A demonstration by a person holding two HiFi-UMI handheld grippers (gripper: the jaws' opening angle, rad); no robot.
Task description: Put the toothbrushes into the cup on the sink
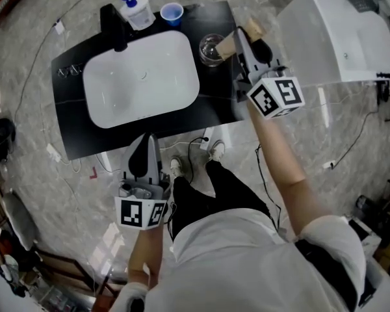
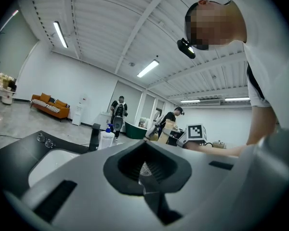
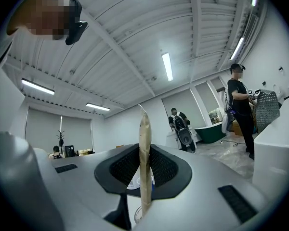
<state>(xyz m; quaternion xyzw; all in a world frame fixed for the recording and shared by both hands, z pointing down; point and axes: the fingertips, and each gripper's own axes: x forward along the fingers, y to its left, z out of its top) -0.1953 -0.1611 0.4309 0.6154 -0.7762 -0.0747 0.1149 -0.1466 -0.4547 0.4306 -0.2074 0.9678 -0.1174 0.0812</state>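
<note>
The right gripper (image 1: 244, 43), pinching a wrapped toothbrush (image 1: 228, 44) by the cup (image 1: 210, 52), likely needed to lower it in; the left gripper (image 1: 145, 156) was closed, empty.

Glossy, smooth white on the basin (image 1: 143, 77) at upper left; smooth black counter (image 1: 71, 125) round it; clear glass cup (image 1: 211, 49); blue plastic cup (image 1: 172, 13); matt brown paper round the toothbrush (image 3: 145, 148).
</note>
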